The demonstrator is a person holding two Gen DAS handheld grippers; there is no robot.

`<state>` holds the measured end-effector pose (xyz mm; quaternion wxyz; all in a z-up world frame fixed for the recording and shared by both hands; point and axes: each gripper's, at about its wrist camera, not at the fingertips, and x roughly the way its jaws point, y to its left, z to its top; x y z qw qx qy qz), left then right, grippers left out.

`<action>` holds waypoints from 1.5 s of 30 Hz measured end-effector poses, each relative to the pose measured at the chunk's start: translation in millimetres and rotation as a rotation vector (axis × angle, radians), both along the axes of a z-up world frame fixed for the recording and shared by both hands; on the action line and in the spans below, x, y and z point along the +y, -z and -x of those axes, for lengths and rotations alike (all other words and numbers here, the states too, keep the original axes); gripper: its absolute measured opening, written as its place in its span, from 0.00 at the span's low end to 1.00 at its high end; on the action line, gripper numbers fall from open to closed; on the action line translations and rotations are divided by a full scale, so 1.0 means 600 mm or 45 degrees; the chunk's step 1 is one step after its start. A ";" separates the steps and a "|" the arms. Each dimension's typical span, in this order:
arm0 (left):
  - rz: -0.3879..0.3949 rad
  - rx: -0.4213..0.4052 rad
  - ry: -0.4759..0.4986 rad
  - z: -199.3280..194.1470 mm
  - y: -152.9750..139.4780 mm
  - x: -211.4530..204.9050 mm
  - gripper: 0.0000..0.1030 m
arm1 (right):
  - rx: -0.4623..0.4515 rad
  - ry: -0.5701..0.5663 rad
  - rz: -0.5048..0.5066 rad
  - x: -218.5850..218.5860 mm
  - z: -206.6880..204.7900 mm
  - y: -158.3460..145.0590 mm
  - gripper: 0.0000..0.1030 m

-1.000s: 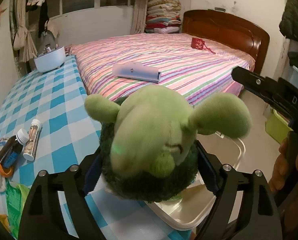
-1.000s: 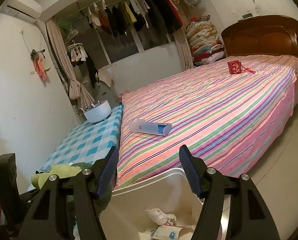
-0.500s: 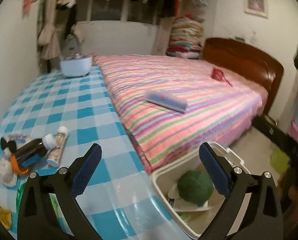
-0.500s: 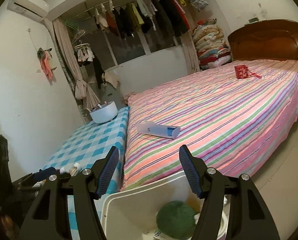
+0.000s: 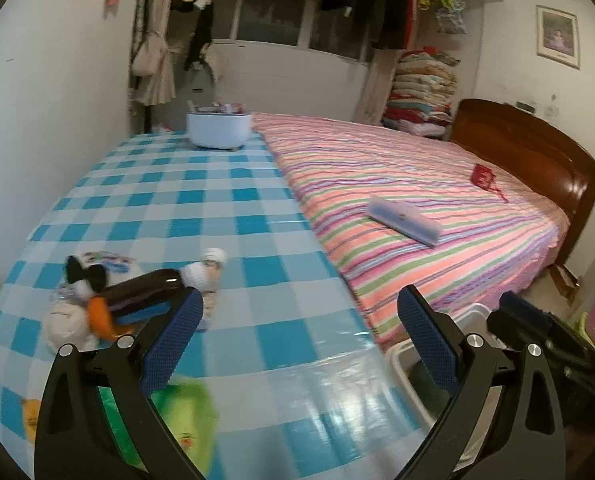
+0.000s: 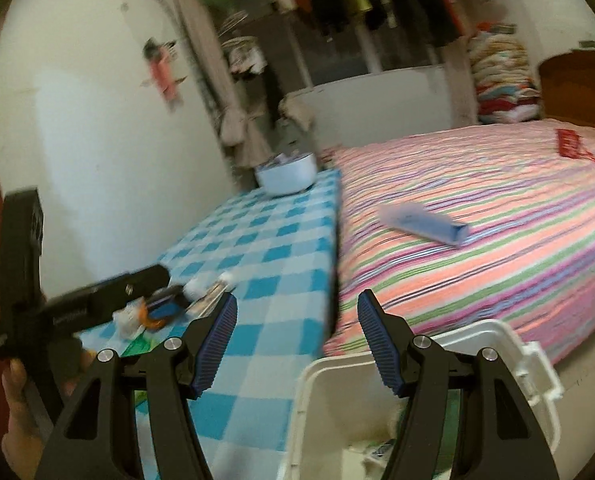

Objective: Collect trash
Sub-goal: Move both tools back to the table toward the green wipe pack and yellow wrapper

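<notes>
Green plush now gone from left claw: jaws wide, empty, swung back over checked worktop. Drop done; next trash likely the bottle cluster just left of its left finger. Right claw also wide, empty, bin below-right. Bin contents mostly hidden; right view motion-blurred.
</notes>
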<state>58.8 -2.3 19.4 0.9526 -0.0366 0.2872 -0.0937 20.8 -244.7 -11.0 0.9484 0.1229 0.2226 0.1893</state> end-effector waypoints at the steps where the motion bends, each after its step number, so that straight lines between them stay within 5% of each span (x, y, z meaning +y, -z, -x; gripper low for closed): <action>1: -0.005 0.002 -0.016 0.002 0.000 0.009 0.94 | 0.008 -0.030 0.004 0.011 -0.002 0.003 0.59; 17: -0.126 0.072 -0.217 0.065 0.010 0.159 0.94 | 0.179 -0.452 0.027 0.218 -0.033 0.049 0.59; 29: -0.154 0.203 -0.311 0.125 0.036 0.287 0.94 | 0.362 -0.547 0.022 0.309 -0.060 0.092 0.59; 42: -0.112 0.338 -0.304 0.131 0.079 0.335 0.94 | 0.477 -0.511 0.075 0.355 -0.089 0.128 0.59; 45: -0.115 0.360 -0.319 0.129 0.090 0.342 0.94 | 0.504 -0.517 0.072 0.363 -0.099 0.136 0.26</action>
